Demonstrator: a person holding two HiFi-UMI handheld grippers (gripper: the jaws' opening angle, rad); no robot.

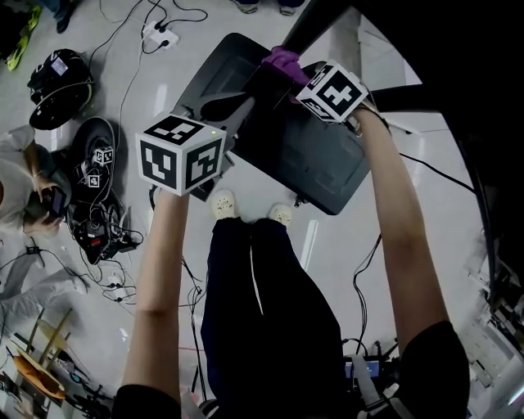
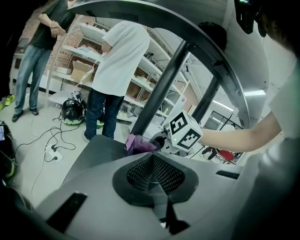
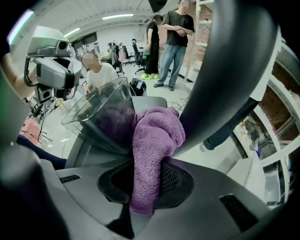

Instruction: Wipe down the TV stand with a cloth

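The TV stand has a dark grey base [image 1: 315, 168] lying on the floor and a black pole [image 1: 315, 24] rising from it. A purple cloth [image 1: 283, 60] is pressed against the foot of the pole, and my right gripper [image 1: 288, 72] is shut on it. In the right gripper view the cloth [image 3: 152, 150] hangs folded out of the jaws, touching the pole [image 3: 225, 79]. My left gripper [image 1: 244, 108] hovers over the base's left part, shut with nothing in it. Seen from the left gripper view, the cloth [image 2: 139, 143] sits beside the pole [image 2: 161, 89], beyond the shut left gripper [image 2: 154, 174].
My own legs and white shoes [image 1: 223, 203] stand at the base's near edge. Cables, a power strip [image 1: 157, 34] and helmets [image 1: 57, 74] litter the floor at left, where a person [image 1: 20, 192] crouches. Other people [image 2: 115, 70] stand by shelves [image 2: 75, 51].
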